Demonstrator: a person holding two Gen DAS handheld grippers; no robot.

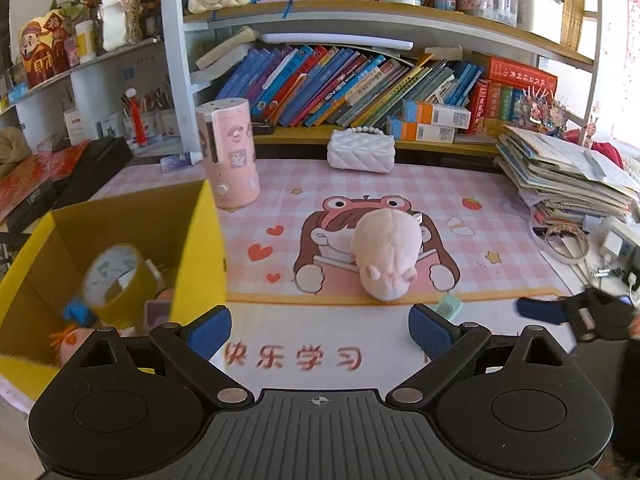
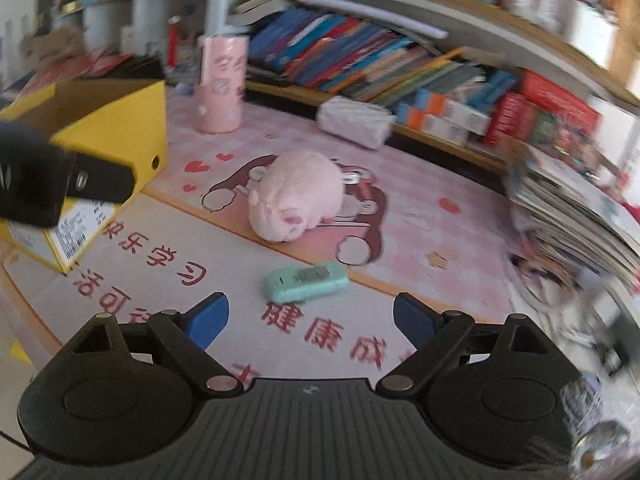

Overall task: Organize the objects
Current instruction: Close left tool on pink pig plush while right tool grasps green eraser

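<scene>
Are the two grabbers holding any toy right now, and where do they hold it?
No. The left gripper and the right gripper are both open and empty. The plush and the green case lie untouched on the mat.

White bookshelf (image 1: 320,20) crammed with books, pink checked desk mat (image 1: 460,184), bright daylight at right

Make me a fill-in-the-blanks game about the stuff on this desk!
1. The roll of tape is inside the ____ cardboard box.
2. The plush toy lying on the desk mat is ____ in colour.
3. The small mint-green device lies on the mat just ahead of the ____ gripper.
4. The left gripper holds ____.

Missing words: yellow; pink; right; nothing
</scene>
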